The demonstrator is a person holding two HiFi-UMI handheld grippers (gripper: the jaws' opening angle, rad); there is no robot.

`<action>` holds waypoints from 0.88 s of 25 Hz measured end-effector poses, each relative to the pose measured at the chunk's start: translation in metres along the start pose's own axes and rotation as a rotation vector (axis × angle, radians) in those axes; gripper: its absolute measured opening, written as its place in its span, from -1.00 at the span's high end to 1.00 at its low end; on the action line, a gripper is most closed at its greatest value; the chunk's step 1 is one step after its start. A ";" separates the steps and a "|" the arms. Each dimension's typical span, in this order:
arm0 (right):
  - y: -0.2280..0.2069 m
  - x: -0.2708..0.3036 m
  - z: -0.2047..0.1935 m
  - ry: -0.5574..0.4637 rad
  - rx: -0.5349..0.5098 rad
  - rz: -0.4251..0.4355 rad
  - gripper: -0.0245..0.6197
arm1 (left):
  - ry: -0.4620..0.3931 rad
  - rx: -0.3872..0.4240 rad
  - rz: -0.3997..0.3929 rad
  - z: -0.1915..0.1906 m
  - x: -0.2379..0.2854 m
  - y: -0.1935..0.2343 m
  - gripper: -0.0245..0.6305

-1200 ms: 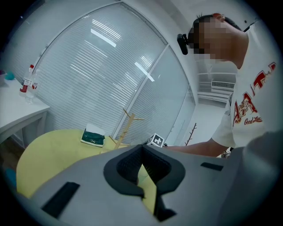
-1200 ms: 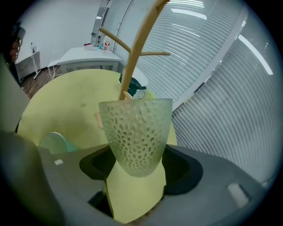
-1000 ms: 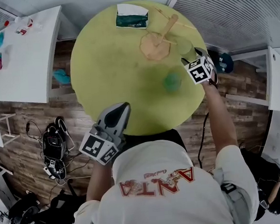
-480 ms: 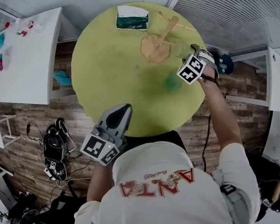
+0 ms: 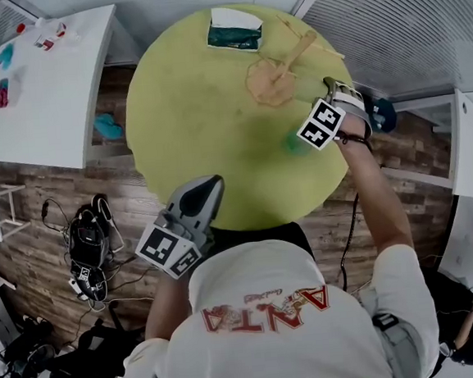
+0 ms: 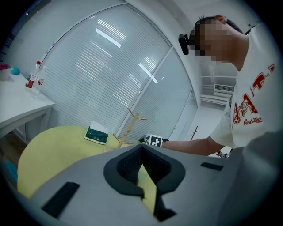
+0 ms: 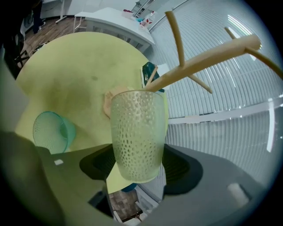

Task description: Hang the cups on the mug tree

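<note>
Overhead, your right gripper (image 5: 332, 102) sits at two o'clock on the table (image 5: 196, 105) by the mug tree (image 5: 280, 72); your left gripper (image 6: 142, 167), closed and empty, hangs clear; the right's jaws clamp the pale cup (image 7: 137, 132), mouth toward a branch at one o'clock for hanging.

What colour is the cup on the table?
Translucent teal cup, clearest in the right gripper view.

Teal cup (image 5: 292, 144) half hidden overhead

Bare table (image 5: 190, 130) left of mug tree (image 5: 279, 69); teal cup (image 5: 293, 144) near base.
</note>
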State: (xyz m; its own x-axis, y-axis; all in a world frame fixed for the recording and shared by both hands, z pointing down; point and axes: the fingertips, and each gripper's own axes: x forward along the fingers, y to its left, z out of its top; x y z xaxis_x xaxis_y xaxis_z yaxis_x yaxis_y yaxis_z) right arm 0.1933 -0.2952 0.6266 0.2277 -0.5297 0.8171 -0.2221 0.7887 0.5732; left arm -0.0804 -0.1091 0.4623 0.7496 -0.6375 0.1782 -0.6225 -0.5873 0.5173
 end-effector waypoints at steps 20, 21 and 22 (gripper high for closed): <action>0.006 0.021 0.029 0.080 -0.175 -0.035 -0.07 | -0.020 -0.016 0.018 0.001 -0.013 0.009 0.94; 0.006 0.021 0.029 0.074 -0.174 -0.038 -0.07 | -0.020 -0.015 0.016 0.001 -0.012 0.009 0.94; 0.006 0.021 0.029 0.066 -0.170 -0.042 -0.07 | -0.019 -0.014 0.014 0.001 -0.011 0.008 0.94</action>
State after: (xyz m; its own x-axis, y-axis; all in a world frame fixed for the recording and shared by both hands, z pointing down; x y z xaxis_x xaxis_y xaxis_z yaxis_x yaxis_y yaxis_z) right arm 0.1696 -0.3103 0.6489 0.2960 -0.5464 0.7834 -0.0485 0.8105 0.5837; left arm -0.0945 -0.1074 0.4634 0.7362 -0.6550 0.1702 -0.6298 -0.5711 0.5266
